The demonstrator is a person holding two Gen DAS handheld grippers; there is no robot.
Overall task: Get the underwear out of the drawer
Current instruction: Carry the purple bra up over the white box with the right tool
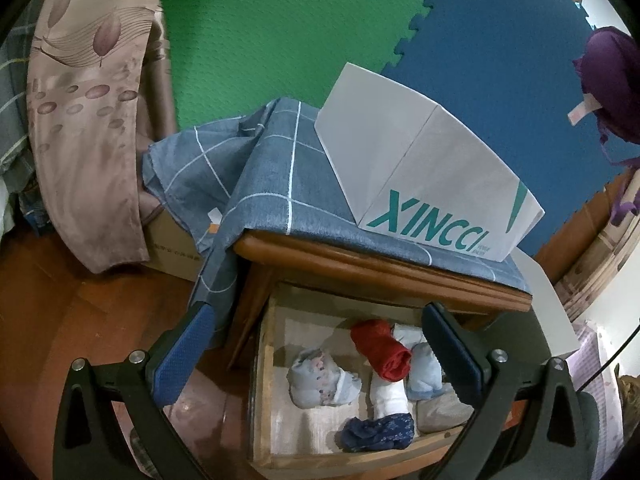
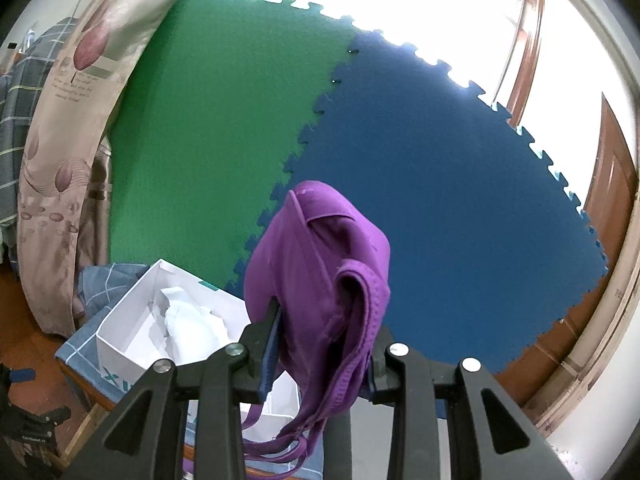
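**Purple piece lifted clear, drawer still stocked**

Between the right gripper's (image 2: 322, 344) jaws hangs a purple garment (image 2: 320, 264), clamped at its lower fold with the bulk bunched above the fingertips and thin straps trailing down past them. It is well clear of the drawer (image 1: 264, 364); in the left wrist view the same garment shows high at the far right, up against the blue mat (image 1: 500, 80). Below and left of the right jaws sits an open white box (image 2: 132, 320) with crumpled white paper inside, resting on a checked cloth (image 1: 272, 176) that covers the nightstand top.

Left gripper (image 1: 320, 348) hovers above the open drawer with its jaws spread wide and nothing between them. Directly under that gap lie rolled pieces: a red roll (image 1: 384, 352), a pale blue bundle (image 1: 320, 380) toward the left finger, a white roll (image 1: 388, 396), a navy patterned piece (image 1: 380, 428) nearest the camera, and a light blue one (image 1: 424, 368) partly behind the right finger.

Judging by this, one piece is out and in carriage. The next move probably calls for setting the purple garment down; the box looks the likely spot, though the task does not say. The trailing straps could snag on the box rim. After that the left jaws need to drop straight onto one roll, the red being the most exposed, and close on it alone.
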